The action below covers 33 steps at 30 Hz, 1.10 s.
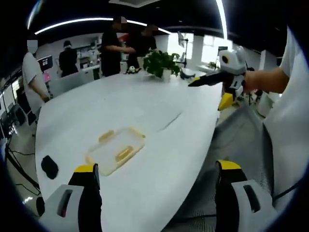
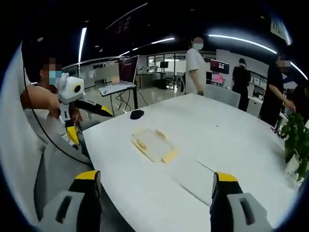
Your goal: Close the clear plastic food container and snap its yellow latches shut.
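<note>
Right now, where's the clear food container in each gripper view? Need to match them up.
Left gripper view: the clear container lies flat on the white table, lower left of centre, just above the left gripper's own jaw.
Right gripper view: the container sits near the middle, slightly left.
Shared landmark: the small black object on the table beyond the container.

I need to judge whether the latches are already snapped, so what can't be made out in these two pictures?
- Food container latches: too small and distant in both views to tell snapped or loose.
- Black object on the white table: too small to identify.
- Potted plant: cut off by the right gripper view's edge.
</note>
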### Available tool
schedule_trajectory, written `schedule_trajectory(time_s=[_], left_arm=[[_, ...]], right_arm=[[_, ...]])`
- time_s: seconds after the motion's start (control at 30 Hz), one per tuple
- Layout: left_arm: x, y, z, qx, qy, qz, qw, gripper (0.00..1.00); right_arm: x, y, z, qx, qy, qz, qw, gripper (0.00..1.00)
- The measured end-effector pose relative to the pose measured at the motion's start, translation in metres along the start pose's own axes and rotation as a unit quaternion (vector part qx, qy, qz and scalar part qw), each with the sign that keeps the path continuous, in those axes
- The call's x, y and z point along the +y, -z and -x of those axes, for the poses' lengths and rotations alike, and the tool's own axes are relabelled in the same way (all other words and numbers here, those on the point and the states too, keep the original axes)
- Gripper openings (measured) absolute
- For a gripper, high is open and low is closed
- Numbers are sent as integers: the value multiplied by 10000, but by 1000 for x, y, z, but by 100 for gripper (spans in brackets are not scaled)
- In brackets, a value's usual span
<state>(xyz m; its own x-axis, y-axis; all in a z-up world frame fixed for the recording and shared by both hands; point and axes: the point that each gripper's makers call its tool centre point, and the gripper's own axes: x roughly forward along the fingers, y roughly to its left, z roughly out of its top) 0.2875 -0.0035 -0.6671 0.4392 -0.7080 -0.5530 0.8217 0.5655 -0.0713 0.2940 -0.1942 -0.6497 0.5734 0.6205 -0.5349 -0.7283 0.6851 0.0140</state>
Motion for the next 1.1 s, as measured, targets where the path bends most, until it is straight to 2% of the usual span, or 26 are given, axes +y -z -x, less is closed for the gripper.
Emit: schedule_trajectory(time_s=[0.13, 0.27, 0.57, 0.73, 0.87, 1.1], left_arm=[[10, -2, 0, -19, -18, -51, 10000, 94], [19, -5, -1, -32, -50, -124, 9999, 99], [40, -1, -8, 294, -5, -553, 9980, 99], [55, 1, -15, 493, 14, -845, 9952, 99], [56, 0, -20, 517, 268, -954, 9937, 97], [77, 4, -28, 683, 344, -1044, 9916, 91]], right_arm=[[0, -6, -8, 9, -108, 73, 9999, 96], [1, -13, -18, 25, -242, 121, 9996, 99], [-7, -26, -41, 106, -455, 435, 9980, 99], [-15, -25, -55, 184, -530, 604, 9966, 99], [-20, -27, -64, 197, -611, 796, 9948, 99], [-21, -27, -81, 408, -868, 1037, 9900, 98]])
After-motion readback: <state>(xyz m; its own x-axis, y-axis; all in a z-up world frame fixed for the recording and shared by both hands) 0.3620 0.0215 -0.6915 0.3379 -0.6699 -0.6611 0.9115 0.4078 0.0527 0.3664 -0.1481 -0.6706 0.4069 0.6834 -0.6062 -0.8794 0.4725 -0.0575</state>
